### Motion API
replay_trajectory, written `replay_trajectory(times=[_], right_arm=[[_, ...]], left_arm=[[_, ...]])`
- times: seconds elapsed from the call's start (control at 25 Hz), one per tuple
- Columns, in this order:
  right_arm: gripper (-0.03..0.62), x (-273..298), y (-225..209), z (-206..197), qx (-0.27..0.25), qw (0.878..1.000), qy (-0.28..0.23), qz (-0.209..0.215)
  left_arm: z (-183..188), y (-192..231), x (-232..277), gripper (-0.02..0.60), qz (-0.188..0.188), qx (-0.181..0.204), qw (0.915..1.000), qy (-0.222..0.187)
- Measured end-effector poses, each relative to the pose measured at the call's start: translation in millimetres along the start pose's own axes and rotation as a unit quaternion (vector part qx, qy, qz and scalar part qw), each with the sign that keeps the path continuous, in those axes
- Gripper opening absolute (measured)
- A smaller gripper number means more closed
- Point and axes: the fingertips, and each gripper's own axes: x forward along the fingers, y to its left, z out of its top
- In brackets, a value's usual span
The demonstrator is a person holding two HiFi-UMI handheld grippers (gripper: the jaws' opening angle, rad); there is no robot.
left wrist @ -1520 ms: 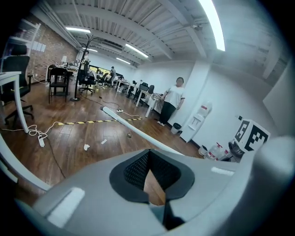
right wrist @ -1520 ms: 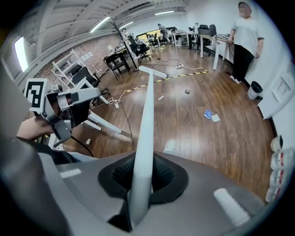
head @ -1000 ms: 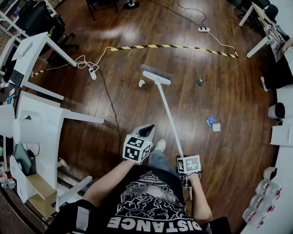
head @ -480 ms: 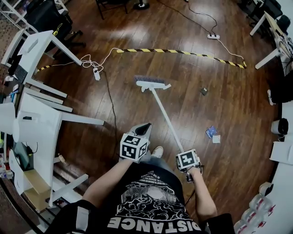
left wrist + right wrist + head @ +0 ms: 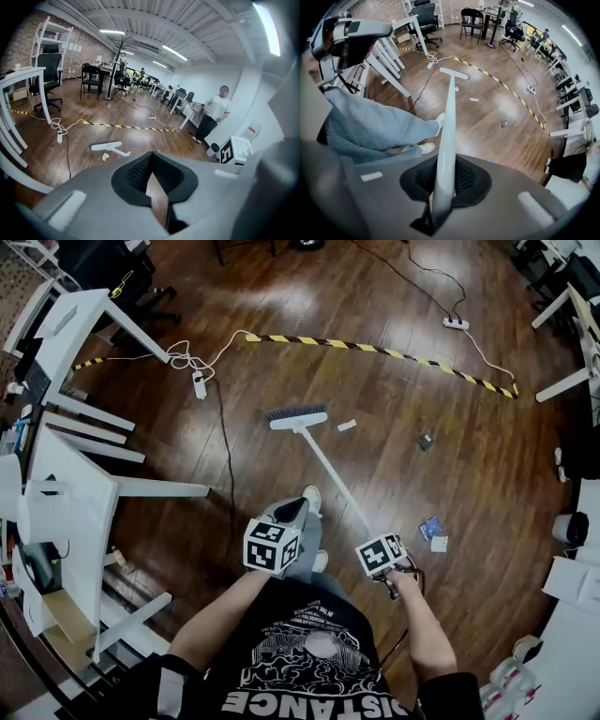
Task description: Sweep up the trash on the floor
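Right, the right claw (image 5: 443, 187) is clamped on the handle of the white broom (image 5: 326, 468), jaws tight on either side of the pole near its upper end. The pole slants away from the person, down and to the far left. The broom's head rests on the dark wooden floor (image 5: 281, 352), its bristles facing the far side.

Over on the left claw (image 5: 153, 183) there's nothing in the jaws. The tips are drawn together and only a thin sliver of floor shows behind them. It hangs above the person's leg, just left of the broom pole, pointing toward the far side.

Now the trash. A small white paper scrap (image 5: 347, 426) lies just right of the broom head, not touching it. A pale crumpled bit (image 5: 105, 157) sits right by the head too, seen from the left gripper view. Farther right there's a small dark piece (image 5: 426, 442) on its own. Nearer the person, right of the right claw, a blue wrapper (image 5: 431, 525) lies beside a white square bit (image 5: 439, 544).

Beyond the broom, a yellow-and-black tape strip (image 5: 375, 348) runs across the floor. A power strip (image 5: 199, 385) with a coiled white cable lies at the far left. White tables (image 5: 75, 493) line the left side. The person's white shoe (image 5: 311, 499) is planted between the two claws. Another person (image 5: 215, 115) stands far off to the right.
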Motion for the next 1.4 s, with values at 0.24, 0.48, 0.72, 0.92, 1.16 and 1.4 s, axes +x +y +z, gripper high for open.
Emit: replay_trajectory(times=[0.24, 0.48, 0.72, 0.92, 1.16, 1.4], right_arm=[[0.043, 20, -36, 54, -0.051, 0.998, 0.038, -0.013], [0.043, 50, -76, 117, -0.109, 0.990, 0.074, -0.038], [0.043, 75, -118, 177, -0.181, 0.975, 0.109, -0.072], [0.043, 84, -148, 208, -0.230, 0.960, 0.130, -0.095], [0.043, 92, -181, 220, -0.251, 0.946, 0.170, -0.112], [0.043, 92, -217, 213, -0.278, 0.934, 0.186, -0.125]], left_arm=[[37, 36, 44, 0.005, 0.007, -0.023, 0.9997, 0.004], [71, 79, 85, 0.005, 0.010, -0.036, 0.9992, 0.016], [91, 114, 114, 0.005, 0.014, -0.054, 0.9981, 0.026], [94, 134, 126, 0.005, 0.015, -0.069, 0.9968, 0.037], [103, 145, 145, 0.005, 0.015, -0.080, 0.9960, 0.039], [115, 136, 166, 0.005, 0.012, -0.074, 0.9964, 0.041]])
